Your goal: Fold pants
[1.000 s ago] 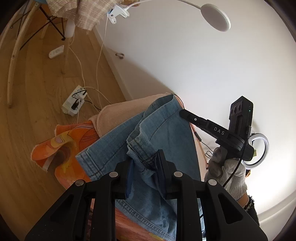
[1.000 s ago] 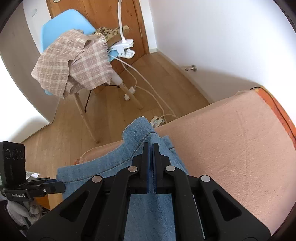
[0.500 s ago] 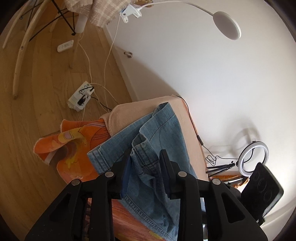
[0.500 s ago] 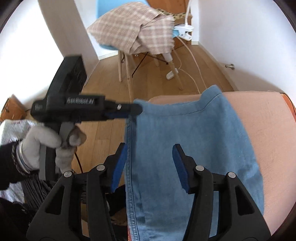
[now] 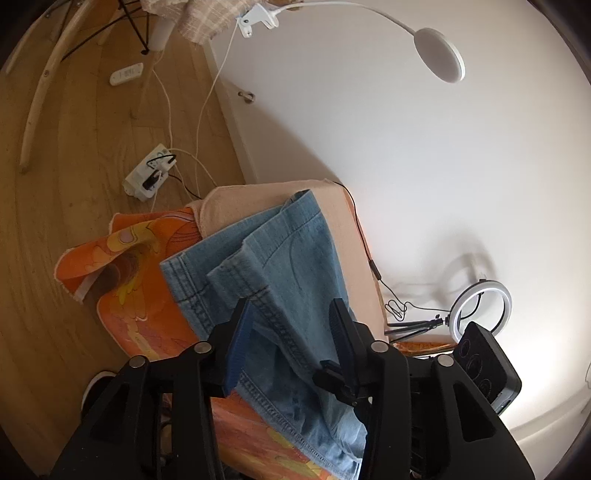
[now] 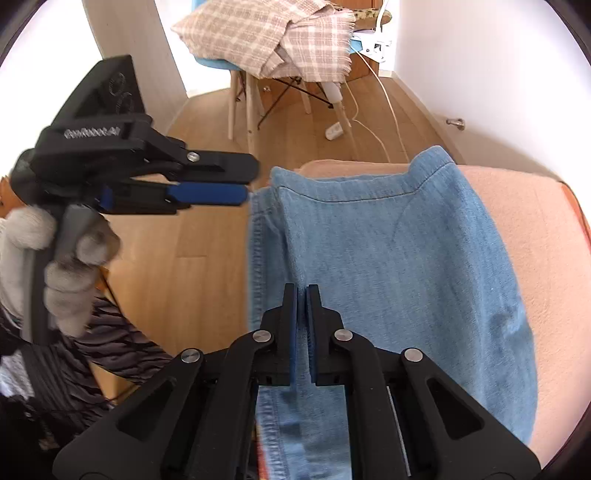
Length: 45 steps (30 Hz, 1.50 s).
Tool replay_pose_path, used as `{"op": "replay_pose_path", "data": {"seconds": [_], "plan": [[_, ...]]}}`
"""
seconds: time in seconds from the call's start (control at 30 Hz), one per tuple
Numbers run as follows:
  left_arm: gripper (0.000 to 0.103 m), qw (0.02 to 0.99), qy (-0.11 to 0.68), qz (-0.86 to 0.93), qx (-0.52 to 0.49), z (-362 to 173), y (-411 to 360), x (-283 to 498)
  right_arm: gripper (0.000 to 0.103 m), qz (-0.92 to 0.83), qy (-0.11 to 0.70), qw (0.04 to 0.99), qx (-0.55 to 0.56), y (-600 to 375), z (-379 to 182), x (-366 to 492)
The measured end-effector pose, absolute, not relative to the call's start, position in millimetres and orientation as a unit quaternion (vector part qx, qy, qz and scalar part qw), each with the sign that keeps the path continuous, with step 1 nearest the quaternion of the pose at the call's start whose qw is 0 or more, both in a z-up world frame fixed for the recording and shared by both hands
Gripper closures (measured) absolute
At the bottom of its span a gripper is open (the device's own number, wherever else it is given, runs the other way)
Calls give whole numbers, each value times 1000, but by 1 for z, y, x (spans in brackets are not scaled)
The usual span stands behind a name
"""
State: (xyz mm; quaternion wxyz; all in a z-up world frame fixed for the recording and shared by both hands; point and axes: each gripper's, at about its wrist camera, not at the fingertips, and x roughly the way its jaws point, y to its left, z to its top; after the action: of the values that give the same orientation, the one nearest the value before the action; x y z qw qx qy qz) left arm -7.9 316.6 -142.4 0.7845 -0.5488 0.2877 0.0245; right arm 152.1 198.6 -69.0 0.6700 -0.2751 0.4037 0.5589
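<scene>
Light blue denim pants (image 6: 399,258) lie folded on a peach-covered surface (image 6: 532,229); they also show in the left wrist view (image 5: 288,254). My right gripper (image 6: 302,290) is shut on the pants near their left edge. My left gripper (image 5: 291,314) is open, its jaws standing either side of a stitched denim fold without pinching it. In the right wrist view the left gripper (image 6: 243,182) hangs just left of the pants' top corner, held by a gloved hand (image 6: 70,266).
An orange patterned cloth (image 5: 140,288) hangs off the surface's side. A chair with a plaid blanket (image 6: 266,33) stands on the wooden floor beyond. A power strip (image 5: 149,177) and cables lie on the floor. A ring light (image 5: 480,310) and a white lamp (image 5: 439,55) stand by the wall.
My left gripper has opened and let go of the denim hem. My right gripper opened half a second ago and has now shut on the pants near their left edge.
</scene>
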Motion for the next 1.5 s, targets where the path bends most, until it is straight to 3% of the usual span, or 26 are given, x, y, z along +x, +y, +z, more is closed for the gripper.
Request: {"op": "replay_pose_path", "data": {"seconds": [0.37, 0.43, 0.5, 0.57, 0.67, 0.7, 0.73, 0.8, 1.03, 1.07, 1.13, 1.27, 1.33, 1.43, 1.5], "plan": [[56, 771, 325, 52, -545, -159, 315, -7, 100, 590, 389, 655, -269, 191, -71, 129], [56, 773, 327, 50, -541, -158, 313, -3, 90, 585, 405, 650, -268, 190, -72, 136], [56, 774, 330, 46, -538, -157, 310, 2, 52, 577, 403, 654, -278, 190, -74, 137], [56, 774, 335, 46, -536, -158, 308, 5, 45, 575, 391, 658, -290, 186, -77, 132], [56, 769, 339, 51, -539, -160, 307, 7, 45, 565, 382, 657, -322, 187, -87, 125], [56, 768, 339, 52, -541, -161, 307, 7, 51, 555, 374, 661, -338, 189, -91, 122], [56, 767, 340, 53, -541, -162, 308, 8, 58, 547, 370, 665, -350, 191, -95, 121], [56, 767, 340, 53, -542, -163, 308, 8, 90, 531, 372, 668, -365, 193, -103, 124], [59, 776, 321, 40, -541, -166, 306, 8, 93, 544, 412, 669, -295, 185, -96, 141], [62, 779, 314, 42, -542, -164, 306, 6, 94, 554, 423, 663, -274, 183, -93, 143], [76, 785, 301, 45, -540, -162, 308, 1, 94, 568, 439, 655, -237, 181, -89, 145], [88, 789, 311, 55, -528, -167, 308, 0, 94, 591, 462, 624, -220, 179, -92, 142], [94, 785, 318, 61, -529, -172, 309, 1, 91, 594, 462, 618, -230, 180, -93, 140], [95, 790, 315, 73, -522, -170, 314, -2, 88, 606, 471, 615, -181, 168, -83, 157], [95, 799, 310, 89, -507, -165, 315, -4, 79, 607, 462, 630, -146, 156, -70, 173]]}}
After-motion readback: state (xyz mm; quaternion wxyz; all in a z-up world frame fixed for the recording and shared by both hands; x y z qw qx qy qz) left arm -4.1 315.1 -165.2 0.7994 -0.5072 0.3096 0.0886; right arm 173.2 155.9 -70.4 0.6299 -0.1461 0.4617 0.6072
